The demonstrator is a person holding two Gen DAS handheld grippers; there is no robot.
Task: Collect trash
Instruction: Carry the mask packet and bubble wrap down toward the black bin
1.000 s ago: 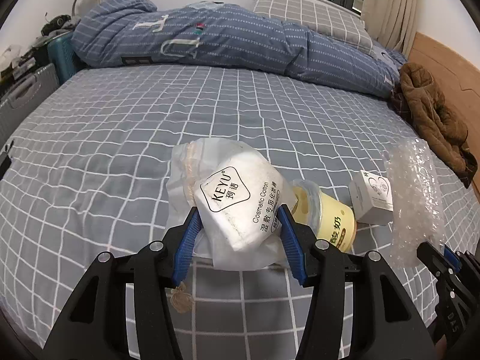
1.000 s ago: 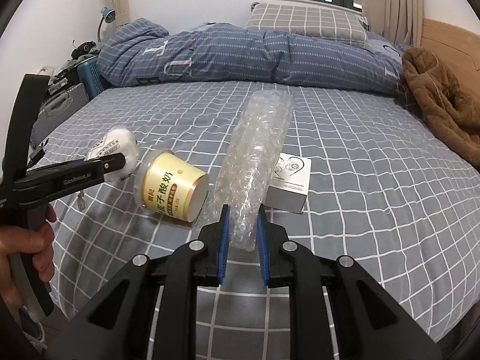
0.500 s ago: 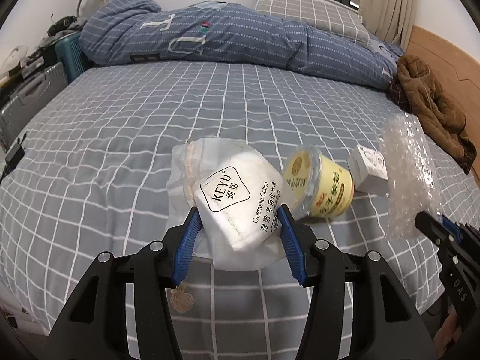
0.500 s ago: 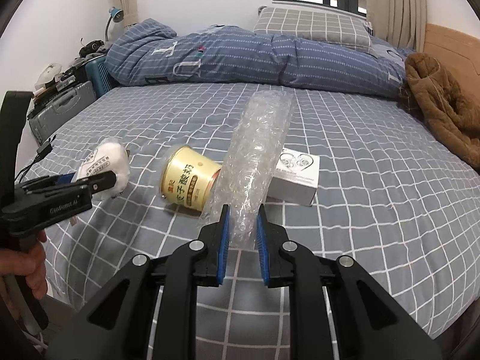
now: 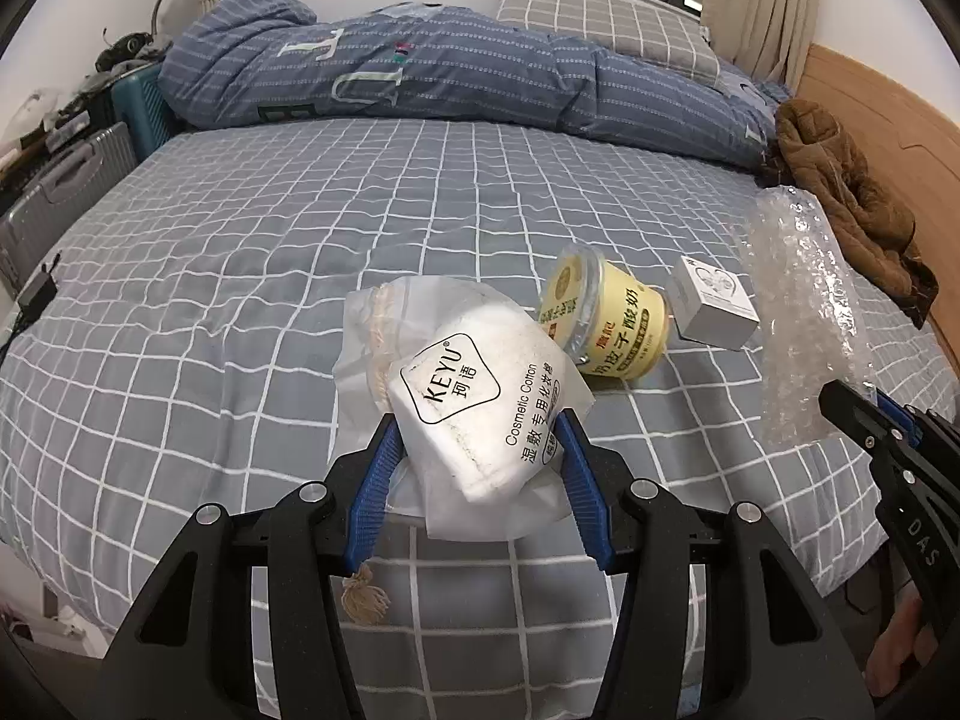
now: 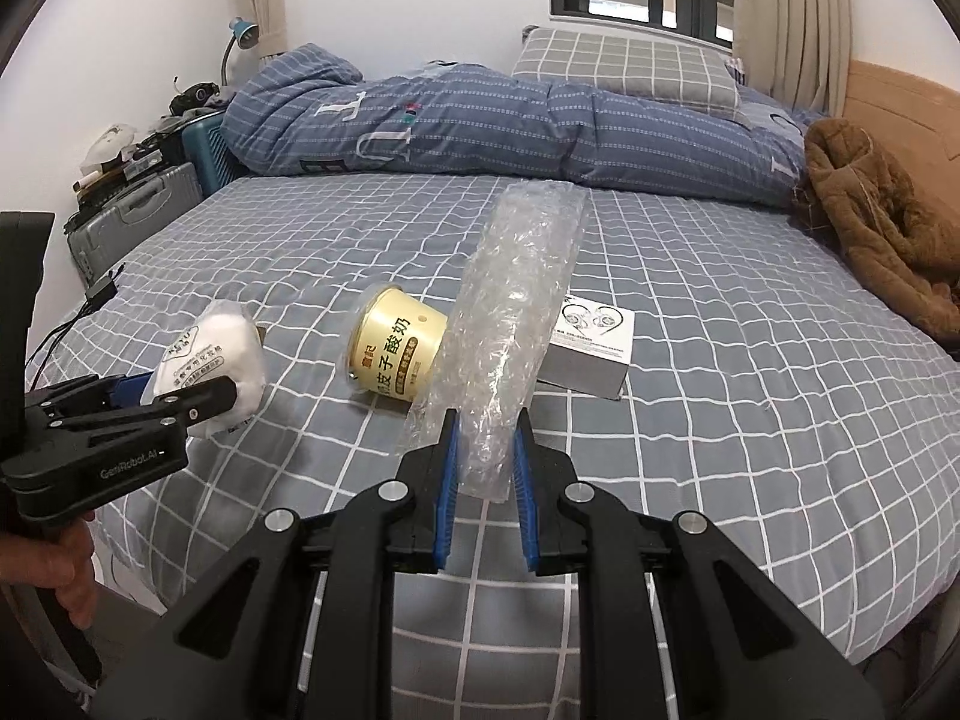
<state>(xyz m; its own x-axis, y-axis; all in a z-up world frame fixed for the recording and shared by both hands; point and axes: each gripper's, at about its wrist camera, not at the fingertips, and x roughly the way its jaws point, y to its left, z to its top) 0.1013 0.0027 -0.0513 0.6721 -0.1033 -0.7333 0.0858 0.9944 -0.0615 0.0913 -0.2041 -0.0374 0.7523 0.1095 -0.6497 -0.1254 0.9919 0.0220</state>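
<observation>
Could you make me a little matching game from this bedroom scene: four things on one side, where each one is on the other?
Things:
1. cotton pads
2. bubble wrap
3. yellow tub
4. brown coat

Places:
A. lying on its side on the bed
B. heaped by the headboard
C. held in the left tongs
D. held in the right tongs

Pairs: 1-C, 2-D, 3-A, 4-B

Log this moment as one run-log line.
left gripper: shut on cotton pad bag | right gripper: shut on bubble wrap | on bed: yogurt cup, white box
</observation>
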